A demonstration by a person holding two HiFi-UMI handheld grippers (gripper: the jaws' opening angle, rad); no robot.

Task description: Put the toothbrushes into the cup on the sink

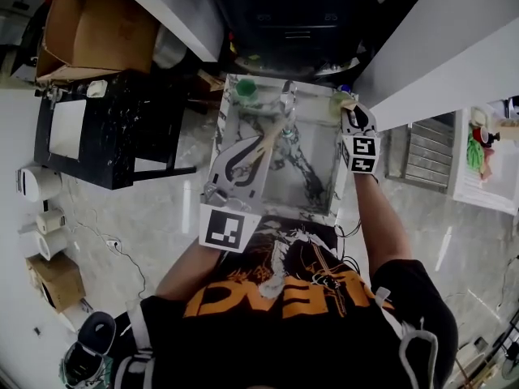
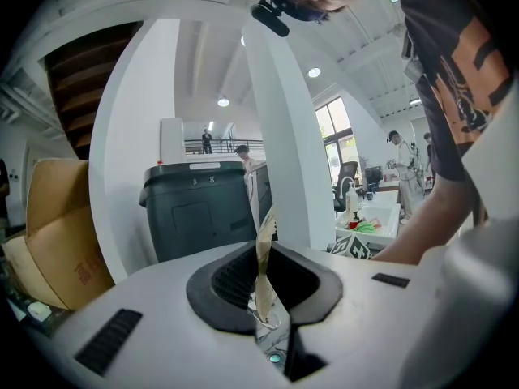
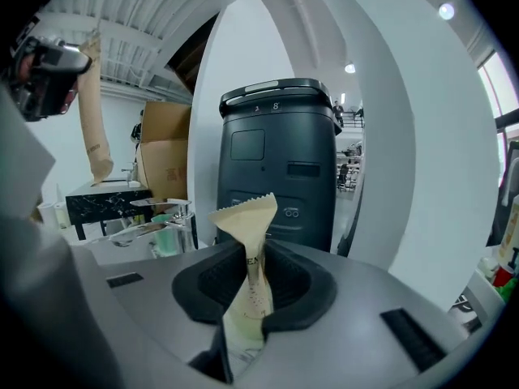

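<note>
Left gripper [image 2: 261, 298] is clamped on a paper-wrapped toothbrush [image 2: 263, 250], its flat tan sleeve edge-on between the pads; right gripper [image 3: 247, 302] pinches the other toothbrush [image 3: 246, 217], whose sleeve has a saw-tooth top; each is held by one end over the marbled sink [image 1: 316, 168], likely so the free end can drop into the green cup [image 1: 246, 90] beside the tap [image 1: 285, 96].

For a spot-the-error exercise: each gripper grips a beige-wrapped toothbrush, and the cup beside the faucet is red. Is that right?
Not quite. The cup is green, not red; the head view shows it beside the faucet. The rest stands: the left gripper and the right gripper each grip a beige-wrapped toothbrush.
</note>
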